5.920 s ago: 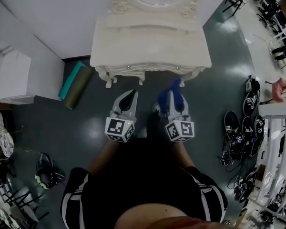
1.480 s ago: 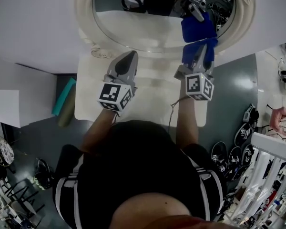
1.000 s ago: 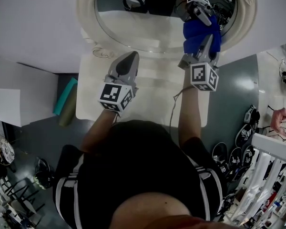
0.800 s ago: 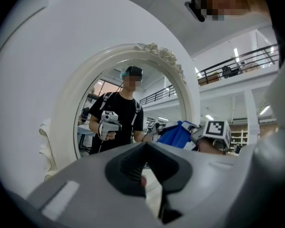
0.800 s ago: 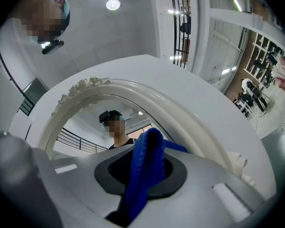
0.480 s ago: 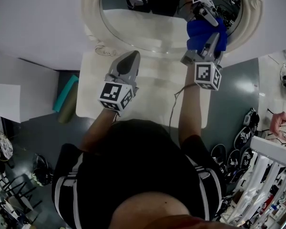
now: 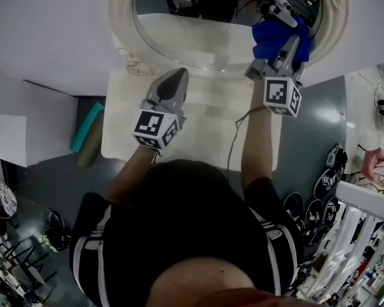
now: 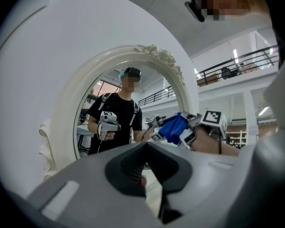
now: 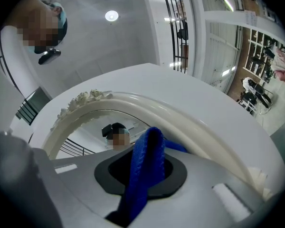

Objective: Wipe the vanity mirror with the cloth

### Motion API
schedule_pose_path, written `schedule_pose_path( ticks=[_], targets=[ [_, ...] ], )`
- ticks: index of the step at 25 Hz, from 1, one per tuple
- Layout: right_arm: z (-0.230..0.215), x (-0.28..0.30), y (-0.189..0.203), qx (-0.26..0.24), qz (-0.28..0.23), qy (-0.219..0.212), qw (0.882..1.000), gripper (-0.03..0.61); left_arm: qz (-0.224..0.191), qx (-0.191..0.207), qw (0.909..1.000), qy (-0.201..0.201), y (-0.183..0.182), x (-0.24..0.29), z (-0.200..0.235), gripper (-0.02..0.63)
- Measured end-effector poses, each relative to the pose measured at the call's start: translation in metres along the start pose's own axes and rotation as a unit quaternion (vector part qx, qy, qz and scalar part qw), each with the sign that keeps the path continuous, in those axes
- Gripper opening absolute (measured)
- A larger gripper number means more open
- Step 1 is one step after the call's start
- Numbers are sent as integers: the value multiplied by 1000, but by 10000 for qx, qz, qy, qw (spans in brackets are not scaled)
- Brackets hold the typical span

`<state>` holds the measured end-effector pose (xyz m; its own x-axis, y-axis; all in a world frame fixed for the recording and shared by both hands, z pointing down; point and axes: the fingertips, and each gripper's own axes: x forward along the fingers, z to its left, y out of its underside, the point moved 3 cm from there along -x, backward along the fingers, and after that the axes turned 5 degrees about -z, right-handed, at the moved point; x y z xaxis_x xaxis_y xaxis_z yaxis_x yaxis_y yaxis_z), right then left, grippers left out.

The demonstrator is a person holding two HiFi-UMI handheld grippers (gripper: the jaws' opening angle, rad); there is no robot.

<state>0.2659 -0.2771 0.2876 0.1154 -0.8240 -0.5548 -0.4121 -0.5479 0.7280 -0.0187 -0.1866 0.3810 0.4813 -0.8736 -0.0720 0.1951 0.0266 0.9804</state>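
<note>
Right gripper (image 7: 289, 43), jaws clamped on the blue cloth (image 7: 269, 36), holds it against the vanity mirror (image 7: 198, 40), while the left gripper (image 7: 174, 77) hovers over the surface (image 7: 208, 130) with jaws together, empty.

The left gripper (image 8: 145, 163) is pointing, jaws together, at the vanity mirror (image 8: 109, 96) (white carved frame); rightward, the right gripper (image 8: 184, 133) is holding the blue cloth (image 8: 173, 128) against it.
</note>
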Motion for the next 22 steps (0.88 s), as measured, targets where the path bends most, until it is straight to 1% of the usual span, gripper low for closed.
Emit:
schedule_pose_path(
  ticks=[12,17,22],
  targets=[
    [19,21,-21,-194,-92,-192,9996,38,-62,-50,10000,33,-3,-2,1,11],
    [32,33,-32,-375,-183,-334,9986,38,-96,-74,9999,48,-3,-6,3,11],
    [41,34,-38,-441,-224,-398,9980,38,-131,-108,9998,58,0,-12,3,11]
  ],
)
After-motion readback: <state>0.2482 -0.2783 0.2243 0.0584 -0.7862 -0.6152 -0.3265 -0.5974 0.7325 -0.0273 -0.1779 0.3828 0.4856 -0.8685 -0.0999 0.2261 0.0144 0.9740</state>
